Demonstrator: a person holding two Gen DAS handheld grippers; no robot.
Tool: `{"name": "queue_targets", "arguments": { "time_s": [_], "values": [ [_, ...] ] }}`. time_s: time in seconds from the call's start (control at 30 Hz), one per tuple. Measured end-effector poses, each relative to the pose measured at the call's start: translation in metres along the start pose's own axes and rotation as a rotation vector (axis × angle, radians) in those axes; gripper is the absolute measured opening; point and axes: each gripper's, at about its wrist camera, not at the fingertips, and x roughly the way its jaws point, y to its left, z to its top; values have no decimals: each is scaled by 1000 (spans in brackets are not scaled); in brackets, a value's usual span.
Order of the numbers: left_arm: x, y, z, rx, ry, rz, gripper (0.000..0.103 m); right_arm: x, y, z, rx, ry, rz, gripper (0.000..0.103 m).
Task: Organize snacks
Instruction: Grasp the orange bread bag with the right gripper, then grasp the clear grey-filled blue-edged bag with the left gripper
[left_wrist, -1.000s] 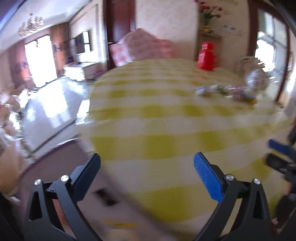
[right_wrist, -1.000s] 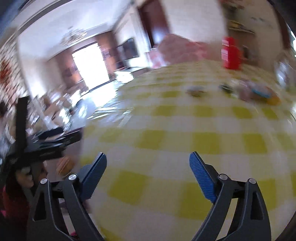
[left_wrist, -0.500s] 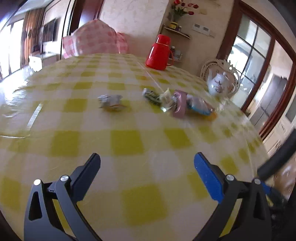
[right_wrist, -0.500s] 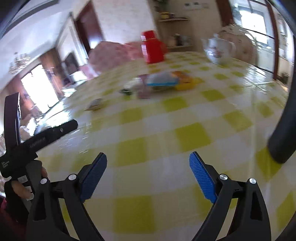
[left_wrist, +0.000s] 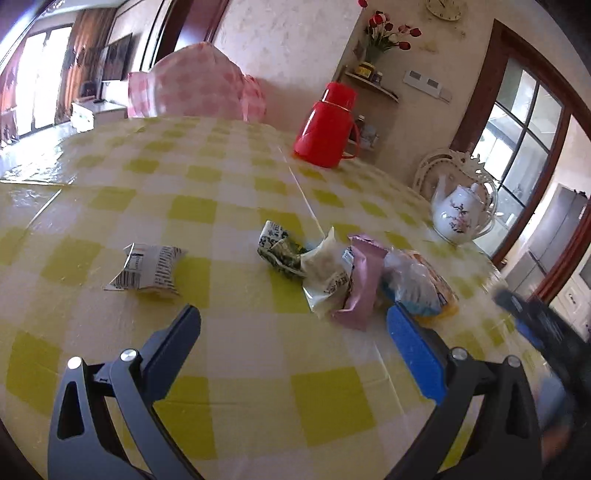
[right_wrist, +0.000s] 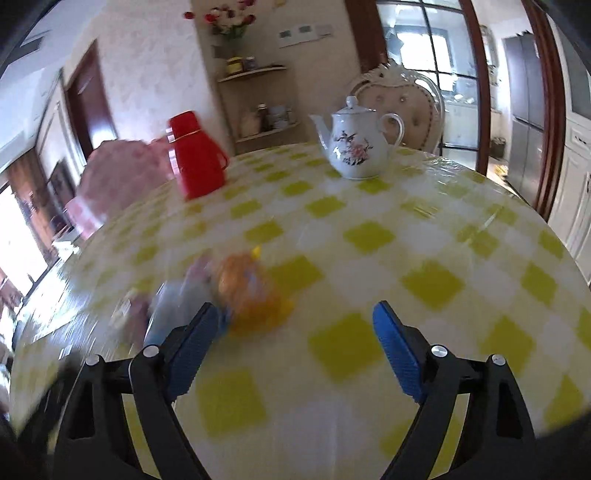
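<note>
Both tools gape wide and hold nothing: the left tool (left_wrist: 293, 343) over the checked desk (left_wrist: 207, 206), the right tool (right_wrist: 291, 332) near a blurred, probably orange packet (right_wrist: 247, 291). Snack packets (left_wrist: 351, 277) lie heaped mid-desk, a white packet (left_wrist: 147, 271) well apart.

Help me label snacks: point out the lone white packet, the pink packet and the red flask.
white packet (left_wrist: 149, 271), left wrist view, printed face.
pink packet (left_wrist: 360, 282), left wrist view, middle.
red flask (left_wrist: 327, 129), left wrist view, body.

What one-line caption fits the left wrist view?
Open left gripper hovers before snack packets piled on a yellow checked tablecloth.
</note>
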Motion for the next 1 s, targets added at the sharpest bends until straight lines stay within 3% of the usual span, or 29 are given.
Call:
{"name": "queue_targets", "arguments": {
  "time_s": [0.1,0.2,0.27,0.4,0.43,0.47,0.5,0.53,0.63,0.87,0.93,1.0],
  "values": [
    [-2,11,5,-27,-4,0,101,39,9,18,-10,42,-7,83],
    [3,18,7,-74,28,-14,101,73,32,25,-107,107,-6,83],
    [7,18,4,-83,63,-15,101,93,47,22,-191,188,0,84],
    [9,18,2,-86,91,-23,101,107,66,7,-281,264,35,87],
    [9,18,2,-87,92,-24,101,104,68,2,-286,249,42,87],
    [9,18,1,-86,93,-22,101,100,70,2,-300,230,29,80],
    [10,17,1,-79,99,-19,101,98,72,1,-320,228,10,56],
    [11,16,0,-70,104,-17,101,94,72,-2,-332,232,13,51],
    [11,18,1,-53,104,-3,101,76,70,-14,-295,260,115,49],
    [2,39,12,-110,82,31,101,-5,93,-73,-487,282,330,49],
    [0,45,14,-134,82,27,101,-27,95,-93,-546,278,322,48],
    [-1,48,16,-142,80,18,101,-40,88,-103,-527,260,281,48]
  ]
}}
